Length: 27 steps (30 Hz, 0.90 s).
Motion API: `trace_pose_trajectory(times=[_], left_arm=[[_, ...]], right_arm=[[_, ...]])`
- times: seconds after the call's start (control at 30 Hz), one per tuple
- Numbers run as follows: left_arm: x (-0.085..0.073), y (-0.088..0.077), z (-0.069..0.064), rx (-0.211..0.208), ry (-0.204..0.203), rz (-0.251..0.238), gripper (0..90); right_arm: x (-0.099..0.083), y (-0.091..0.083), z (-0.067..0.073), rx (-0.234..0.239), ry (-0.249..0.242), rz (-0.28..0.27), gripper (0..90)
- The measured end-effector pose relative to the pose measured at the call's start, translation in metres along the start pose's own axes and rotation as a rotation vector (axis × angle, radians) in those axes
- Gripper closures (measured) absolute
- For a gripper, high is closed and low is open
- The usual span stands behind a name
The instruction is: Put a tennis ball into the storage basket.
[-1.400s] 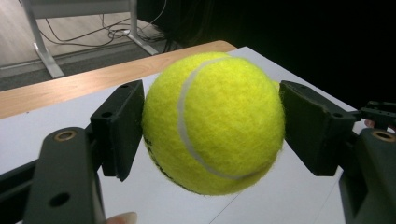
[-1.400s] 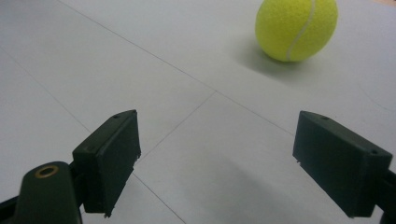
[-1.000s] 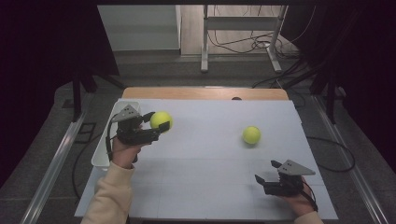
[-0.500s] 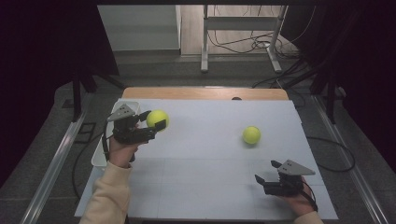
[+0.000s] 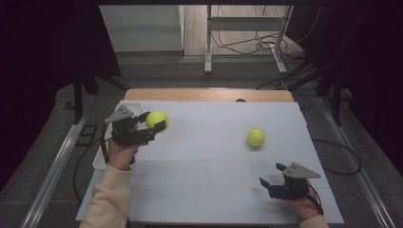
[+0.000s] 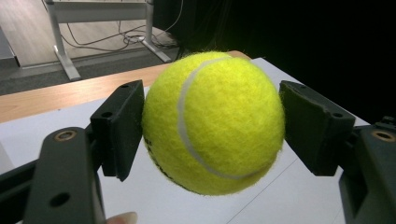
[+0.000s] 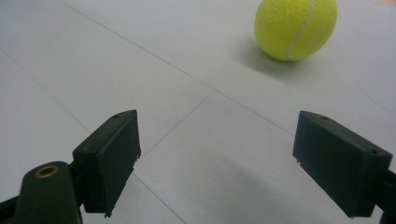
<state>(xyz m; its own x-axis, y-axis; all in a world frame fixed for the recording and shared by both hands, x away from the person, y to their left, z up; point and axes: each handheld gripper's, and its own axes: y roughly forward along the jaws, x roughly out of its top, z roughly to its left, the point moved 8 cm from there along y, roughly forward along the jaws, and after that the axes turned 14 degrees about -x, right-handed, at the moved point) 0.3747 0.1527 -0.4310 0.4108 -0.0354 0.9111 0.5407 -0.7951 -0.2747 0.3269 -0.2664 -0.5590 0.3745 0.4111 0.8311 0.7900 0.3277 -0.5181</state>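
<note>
Left gripper view: fuzzy round tennis ball (image 6: pixel 212 122) clamped.

No writing, label, brand, number or sign can be read anywhere. The fuzzy yellow-green tennis ball (image 6: pixel 212 122) seen close up in the left gripper view carries only its curved white seam, with no printed mark on the side that shows. The second yellow-green tennis ball (image 7: pixel 295 28), far on the white table sheet (image 5: pixel 214 156) in the right gripper view, likewise shows only a seam. The sheet itself bears only thin, faint lines.
</note>
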Motion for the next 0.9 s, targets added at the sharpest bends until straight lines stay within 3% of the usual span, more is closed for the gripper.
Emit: trace_pose_trajectory(times=[0.9], left_arm=[[0.0, -0.01, 0.012, 0.038, -0.017, -0.023, 26.8]], right_arm=[[0.0, 0.0, 0.0, -0.002, 0.003, -0.001, 15.3]])
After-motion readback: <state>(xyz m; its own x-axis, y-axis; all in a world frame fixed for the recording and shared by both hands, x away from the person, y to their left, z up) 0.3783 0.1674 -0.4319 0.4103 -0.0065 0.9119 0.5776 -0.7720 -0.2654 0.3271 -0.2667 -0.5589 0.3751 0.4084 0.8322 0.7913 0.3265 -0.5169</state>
